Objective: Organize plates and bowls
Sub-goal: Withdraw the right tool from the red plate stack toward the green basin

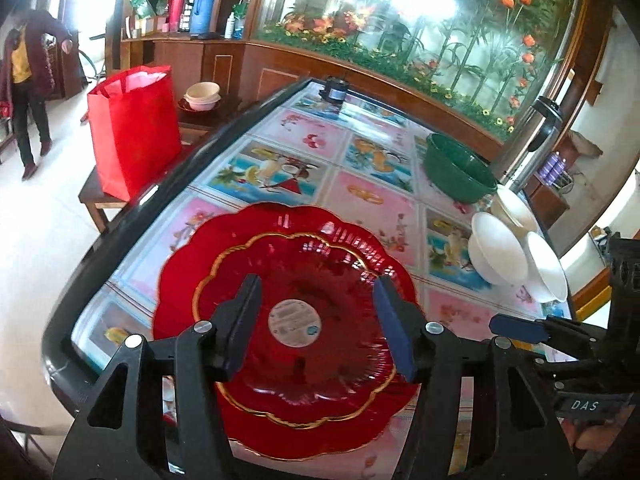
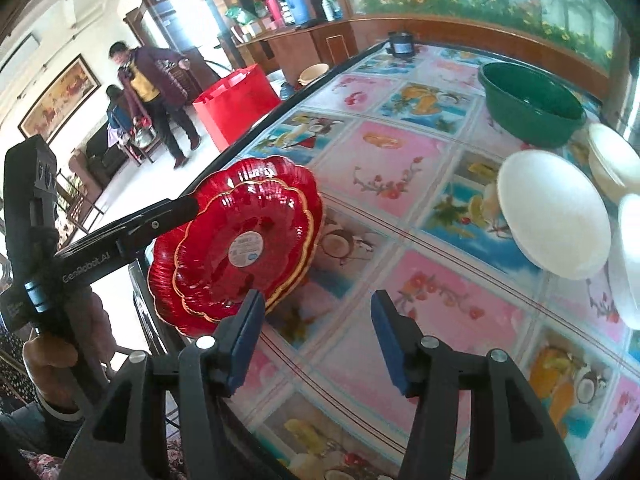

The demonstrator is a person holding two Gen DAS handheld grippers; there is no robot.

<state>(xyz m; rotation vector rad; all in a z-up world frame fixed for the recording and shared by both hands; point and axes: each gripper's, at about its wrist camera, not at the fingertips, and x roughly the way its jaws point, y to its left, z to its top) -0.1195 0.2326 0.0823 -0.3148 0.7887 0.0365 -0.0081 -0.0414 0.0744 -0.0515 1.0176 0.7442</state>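
Observation:
Two red scalloped plates (image 1: 288,320) with gold rims lie stacked, the smaller on the larger, near the table's front left edge. A round label sits at their centre. My left gripper (image 1: 318,320) hovers over the stack, open, with nothing pressed between its pads. In the right wrist view the red plates (image 2: 240,240) show at the left, with the left gripper (image 2: 188,206) reaching to their far rim. My right gripper (image 2: 318,320) is open over bare tablecloth just right of the plates. Three white bowls (image 2: 556,208) cluster at the right of the table, and a green bowl (image 2: 532,104) stands behind them.
The table (image 2: 400,152) carries a glossy picture-tile cover. A dark jar (image 2: 402,44) stands at its far edge, a steel thermos (image 1: 536,140) beyond the green bowl (image 1: 456,168). A red bag (image 1: 132,128) rests on a bench at the left, and a person (image 2: 160,92) stands on the floor beyond.

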